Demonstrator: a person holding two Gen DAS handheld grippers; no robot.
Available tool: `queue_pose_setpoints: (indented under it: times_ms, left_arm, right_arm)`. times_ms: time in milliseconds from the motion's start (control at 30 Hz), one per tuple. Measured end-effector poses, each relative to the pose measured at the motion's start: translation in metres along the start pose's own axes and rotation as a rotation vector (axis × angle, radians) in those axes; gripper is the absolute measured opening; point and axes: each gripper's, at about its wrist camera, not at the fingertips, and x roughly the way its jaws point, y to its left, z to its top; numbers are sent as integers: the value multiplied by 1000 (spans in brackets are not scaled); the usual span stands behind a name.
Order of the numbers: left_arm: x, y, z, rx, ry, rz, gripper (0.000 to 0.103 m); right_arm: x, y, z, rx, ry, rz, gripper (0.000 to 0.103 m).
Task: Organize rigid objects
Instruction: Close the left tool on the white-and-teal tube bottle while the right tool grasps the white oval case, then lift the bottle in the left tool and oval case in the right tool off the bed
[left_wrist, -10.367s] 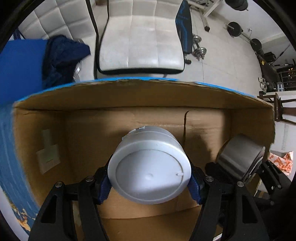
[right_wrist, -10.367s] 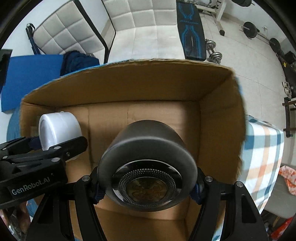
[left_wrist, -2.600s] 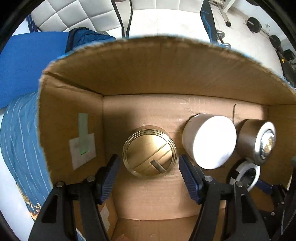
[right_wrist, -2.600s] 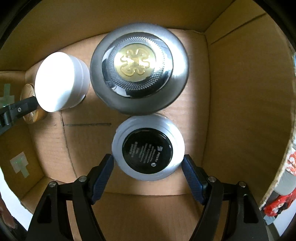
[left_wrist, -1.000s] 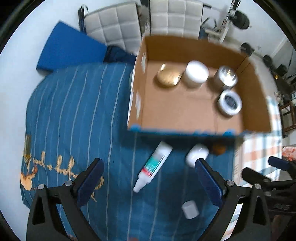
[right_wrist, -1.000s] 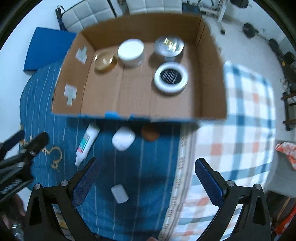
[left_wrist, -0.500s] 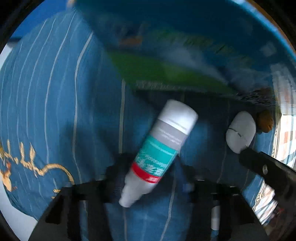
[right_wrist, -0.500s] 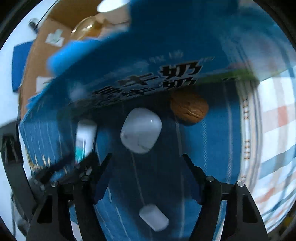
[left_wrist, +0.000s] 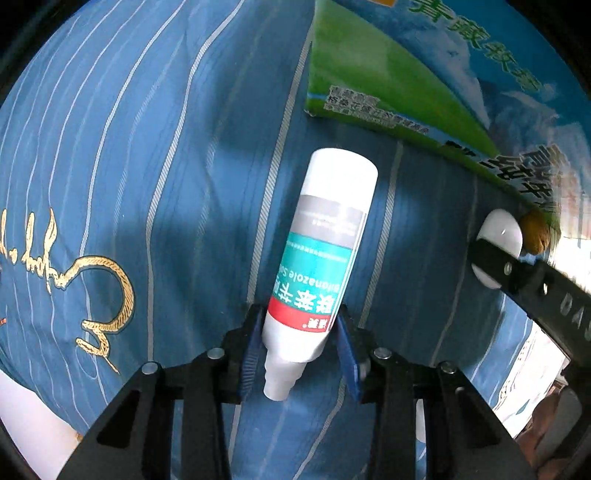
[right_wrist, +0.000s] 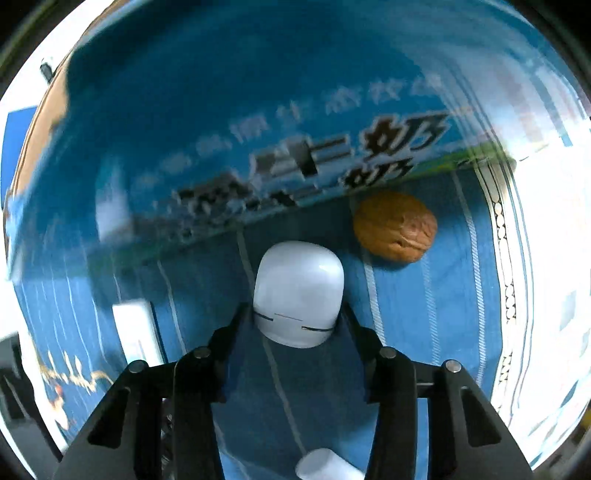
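Clamped low on the white squeeze bottle (left_wrist: 317, 266) by the left gripper (left_wrist: 300, 354), jaws just drawn in at the nozzle end, long axis running away toward the box wall (left_wrist: 424, 85). Likewise pinched by the right gripper (right_wrist: 295, 332): the white earbud case (right_wrist: 297, 293) (hinge end nearest). Beyond, a walnut (right_wrist: 395, 230) loose beside the box on the blue striped bedspread (left_wrist: 147, 147).

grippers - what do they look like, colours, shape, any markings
Both are matte black, angular, open-framed arms with round silver screws. The left gripper has ribbed blue pads. The right gripper matches; seen from the left wrist its side carries partly legible pale lettering.
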Motion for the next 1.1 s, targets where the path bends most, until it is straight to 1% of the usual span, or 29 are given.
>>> queue_pose_setpoints:
  times_ms: [67, 133, 200, 300, 367, 400, 467, 500, 600, 633, 667, 700, 767, 800, 833, 867, 1000, 1067, 1100]
  left_arm:
    - [-1, -3, -4, 11, 2, -1, 36]
    - [3, -13, -17, 22, 6, 0, 36]
    - [3, -16, -26, 30, 13, -11, 36]
    - [1, -19, -38, 28, 20, -23, 36]
    - [2, -21, -44, 18, 24, -33, 38]
    - [4, -20, -44, 6, 40, -41, 39]
    - [4, -20, -43, -3, 42, -53, 39]
    - [5, -21, -42, -5, 43, -51, 40]
    - [5, -20, -32, 3, 39, -41, 39]
    - [5, -21, -32, 8, 38, -33, 36]
    - [6, -21, -28, 9, 38, -31, 31]
    - [5, -22, -29, 11, 35, -29, 29]
    - [2, -24, -36, 9, 18, -32, 29]
    - [3, -26, -42, 6, 22, -42, 29]
    - [1, -26, -47, 9, 33, -45, 29]
    - [2, -26, -59, 17, 45, -47, 29]
    - [7, -30, -87, 22, 94, -76, 30]
    - [11, -33, -90, 13, 125, -85, 35]
    - [12, -31, -90, -6, 129, -99, 38]
  right_arm:
    - [0, -5, -6, -33, 25, -10, 49]
    - [-1, -17, -16, -67, 70, -12, 49]
    - [-1, -29, -28, -118, 122, -29, 49]
    - [-4, -49, -41, -145, 190, -17, 49]
    - [-11, -57, -42, -133, 172, 5, 50]
    - [-13, -59, -42, -130, 159, 4, 54]
    - [-17, -57, -36, -116, 142, 10, 56]
    - [-15, -55, -36, -110, 148, 10, 58]
    - [5, -43, -35, -89, 185, -33, 59]
    - [6, -37, -36, -96, 176, -52, 58]
    - [7, -32, -38, -106, 167, -83, 51]
    - [9, -29, -42, -113, 176, -104, 49]
    - [12, -29, -52, -131, 195, -108, 49]
    - [13, -31, -58, -143, 212, -112, 49]
    - [15, -31, -76, -153, 223, -115, 49]
    - [17, -34, -87, -177, 241, -125, 49]
    - [21, -45, -112, -213, 270, -140, 49]
    - [22, -49, -116, -194, 270, -120, 49]
    - [26, -47, -110, -183, 272, -112, 50]
